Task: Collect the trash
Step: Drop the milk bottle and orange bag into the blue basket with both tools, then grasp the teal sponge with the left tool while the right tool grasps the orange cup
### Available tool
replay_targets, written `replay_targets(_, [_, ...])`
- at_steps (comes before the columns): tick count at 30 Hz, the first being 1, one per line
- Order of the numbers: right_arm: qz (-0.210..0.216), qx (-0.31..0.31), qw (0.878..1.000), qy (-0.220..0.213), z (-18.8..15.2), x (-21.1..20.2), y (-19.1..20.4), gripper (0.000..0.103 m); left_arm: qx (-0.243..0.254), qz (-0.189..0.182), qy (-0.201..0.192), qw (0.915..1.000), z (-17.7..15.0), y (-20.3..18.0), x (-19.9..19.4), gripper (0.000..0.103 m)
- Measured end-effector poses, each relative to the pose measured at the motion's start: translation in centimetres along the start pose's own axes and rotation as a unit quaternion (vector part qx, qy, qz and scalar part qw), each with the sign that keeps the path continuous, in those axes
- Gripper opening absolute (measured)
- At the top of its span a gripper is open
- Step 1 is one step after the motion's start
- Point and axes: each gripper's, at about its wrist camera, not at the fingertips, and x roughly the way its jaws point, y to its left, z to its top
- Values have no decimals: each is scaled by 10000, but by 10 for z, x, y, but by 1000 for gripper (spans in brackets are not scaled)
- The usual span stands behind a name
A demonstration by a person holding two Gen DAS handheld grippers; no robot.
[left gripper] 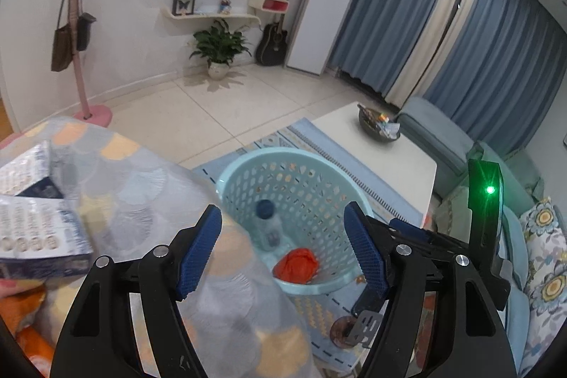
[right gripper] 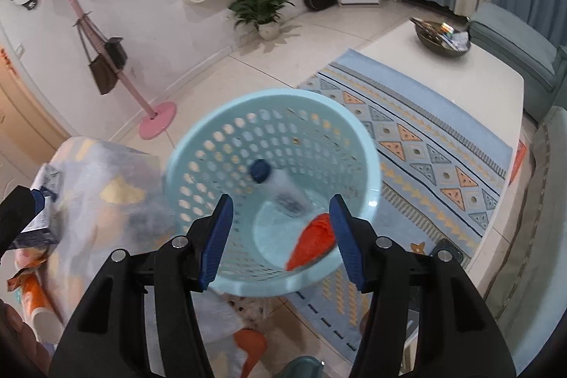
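Trash is partly collected, judging by what lies in the basket, the landmark here. Left of the basket, on a patterned cloth, sit blue-and-white cartons and an orange wrapper, which look like litter not yet gathered. Inside the basket rest a clear bottle with a blue cap and a crumpled orange wad, so two pieces are already in. Above the basket hang both claws: the left gripper has its jaws spread wide with nothing between them, and the right gripper is likewise agape and empty. Right of the basket, beyond the rug, a dark bowl on the white table holds scraps, possibly trash too.
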Motion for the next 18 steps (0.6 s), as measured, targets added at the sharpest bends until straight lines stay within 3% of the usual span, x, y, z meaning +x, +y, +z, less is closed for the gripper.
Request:
replay_targets(5, [259, -256, 9990, -247, -1, -27, 34, 53, -50, 169, -344, 9993, -2, 7, -46, 70])
replay_targets(9, [542, -521, 9960, -481, -5, -53, 67, 54, 22, 819, -773, 9936, -11, 15, -93, 70])
replay_targets(14, [1013, -990, 9872, -728, -20, -80, 114, 59, -211, 1487, -1157, 9819, -25, 50, -158, 75])
replay_targets(18, [1521, -1497, 9734, -829, -41, -98, 158, 68, -627, 2060, -1308, 9677, -40, 103, -202, 79])
